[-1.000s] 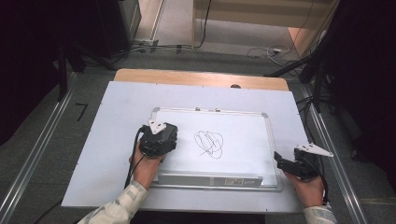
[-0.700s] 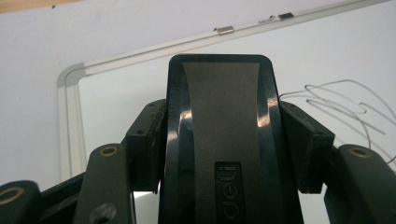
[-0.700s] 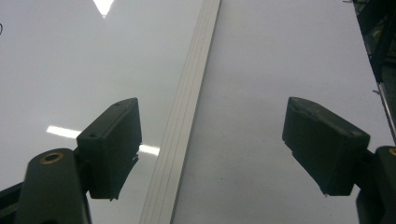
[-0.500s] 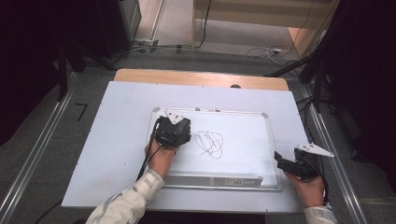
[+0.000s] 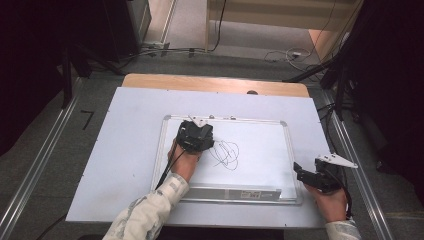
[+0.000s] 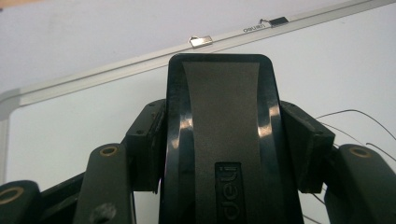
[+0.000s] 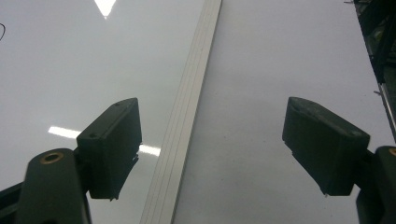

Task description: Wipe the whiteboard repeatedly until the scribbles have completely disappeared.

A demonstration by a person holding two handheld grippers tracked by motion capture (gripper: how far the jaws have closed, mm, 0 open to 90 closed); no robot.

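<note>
The high view looks forward and down from above on the whole whiteboard (image 5: 260,150), while both gripper views look from very near along their own jaws at this same board, each at its frame.

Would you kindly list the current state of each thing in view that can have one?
Whiteboard: flat on the table, marked with a scribble.
Scribble: unerased, right of the eraser.
Eraser: clamped between the left gripper's jaws, near the board's top edge.
Left gripper: shut on the eraser.
Right gripper: open, empty, over the board's right frame.
</note>
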